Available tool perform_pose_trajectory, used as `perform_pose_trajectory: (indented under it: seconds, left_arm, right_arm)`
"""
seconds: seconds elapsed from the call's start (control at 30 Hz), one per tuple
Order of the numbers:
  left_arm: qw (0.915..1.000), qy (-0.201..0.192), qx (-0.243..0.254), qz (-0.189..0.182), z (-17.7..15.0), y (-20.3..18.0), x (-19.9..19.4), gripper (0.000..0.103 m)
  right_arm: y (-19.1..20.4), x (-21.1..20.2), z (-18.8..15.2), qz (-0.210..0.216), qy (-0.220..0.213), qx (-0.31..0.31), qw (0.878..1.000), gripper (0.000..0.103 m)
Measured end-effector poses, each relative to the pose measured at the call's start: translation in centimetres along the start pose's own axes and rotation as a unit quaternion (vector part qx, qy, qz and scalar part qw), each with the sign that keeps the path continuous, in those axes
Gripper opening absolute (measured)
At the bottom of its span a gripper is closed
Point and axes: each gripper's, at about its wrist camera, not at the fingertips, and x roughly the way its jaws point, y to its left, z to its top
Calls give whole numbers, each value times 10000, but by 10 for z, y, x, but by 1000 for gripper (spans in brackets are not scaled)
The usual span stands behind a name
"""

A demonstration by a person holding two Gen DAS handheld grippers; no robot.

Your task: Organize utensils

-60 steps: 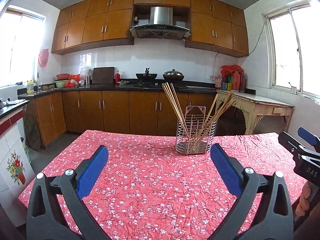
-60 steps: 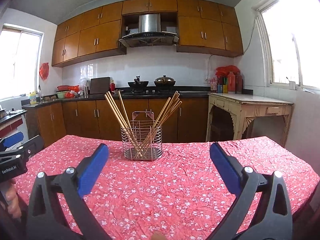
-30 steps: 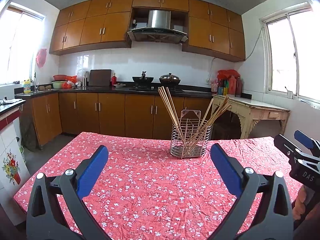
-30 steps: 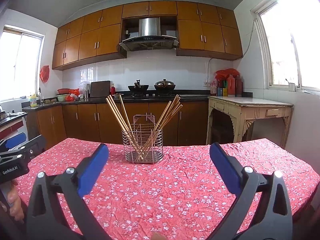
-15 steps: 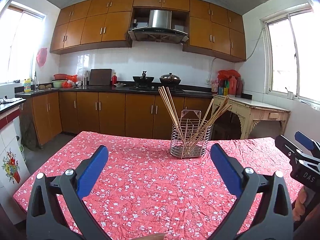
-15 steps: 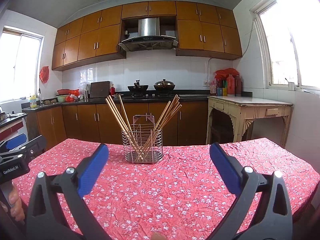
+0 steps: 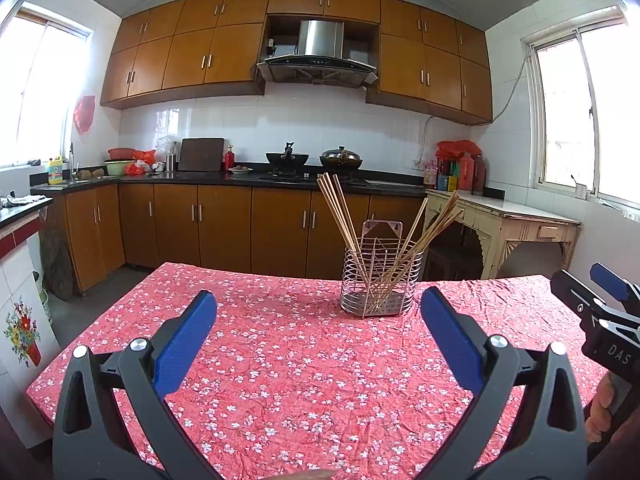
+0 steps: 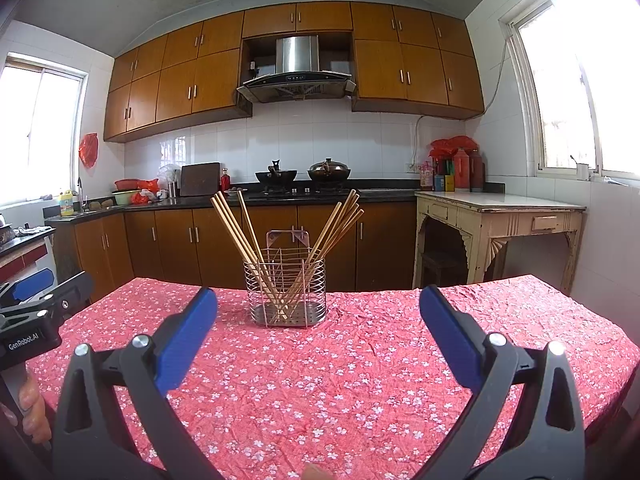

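A wire utensil holder (image 7: 381, 282) stands on the far part of the table with the red floral cloth (image 7: 288, 364). It also shows in the right wrist view (image 8: 285, 291). Several wooden chopsticks (image 7: 342, 210) lean in it in two bundles, one to the left and one to the right (image 8: 335, 224). My left gripper (image 7: 318, 312) is open and empty, held over the near table, well short of the holder. My right gripper (image 8: 318, 308) is open and empty, also short of the holder. Each gripper shows at the edge of the other's view.
Brown kitchen cabinets and a black counter (image 7: 224, 178) with pots and a stove run behind the table. A pale wooden side table (image 8: 500, 210) stands at the back right. The table's far edge lies just behind the holder.
Both views have tilted slightly, so the holder sits a little higher and farther in frame than two seconds ago. Both grippers have stayed open.
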Motion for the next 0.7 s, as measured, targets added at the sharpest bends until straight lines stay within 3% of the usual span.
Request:
perform_pose_trajectory:
  seconds: [0.7]
  left_arm:
    - [10000,15,1,0,-1,-1,1,101]
  right_arm:
    - [1,0,0,2,14,12,10000,99]
